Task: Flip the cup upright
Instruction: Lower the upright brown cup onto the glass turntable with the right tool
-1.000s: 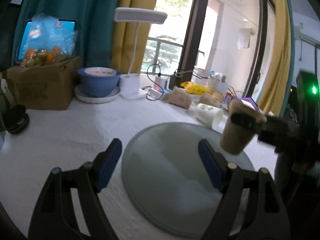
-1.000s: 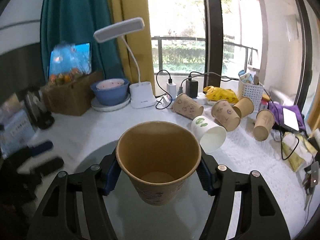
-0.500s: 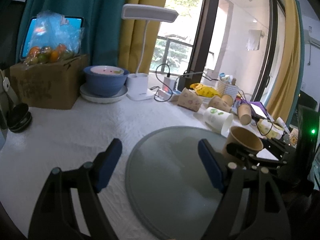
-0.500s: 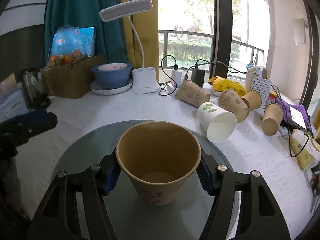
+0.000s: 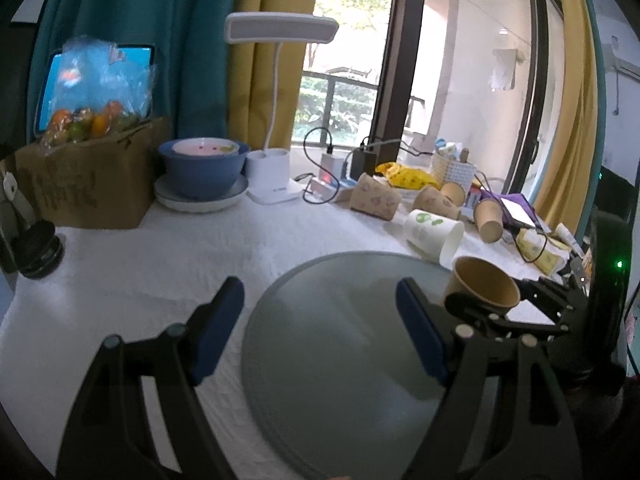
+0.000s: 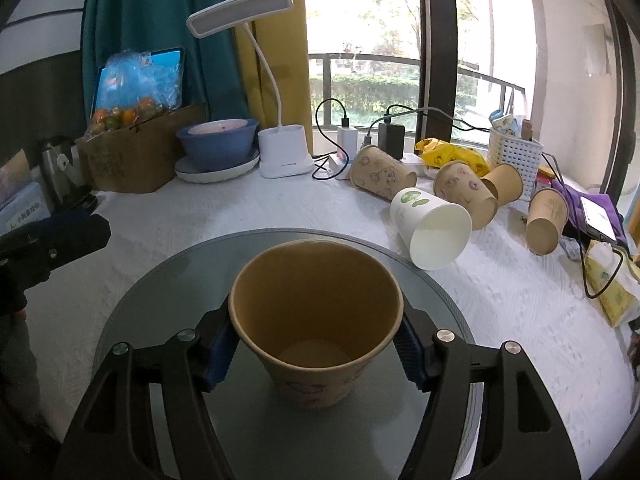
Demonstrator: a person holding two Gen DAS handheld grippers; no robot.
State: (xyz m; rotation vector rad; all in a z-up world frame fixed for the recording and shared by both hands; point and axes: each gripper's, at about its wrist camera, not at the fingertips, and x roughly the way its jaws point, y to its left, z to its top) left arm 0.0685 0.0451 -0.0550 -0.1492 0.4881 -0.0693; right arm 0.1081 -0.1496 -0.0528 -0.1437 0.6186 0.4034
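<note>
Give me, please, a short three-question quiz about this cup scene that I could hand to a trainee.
1. True or false: the brown cup between the right tongs has its open mouth facing up.
2. Multiple choice: the left tongs are A) shut on a cup, B) open with nothing between them, C) out of view.
3. Fill in: the white cup with the green print lies on its ____ beside the grey round mat.

Key
1. True: its rim is up and its inside bottom shows.
2. B.
3. Side, with its mouth turned toward the camera.
</note>
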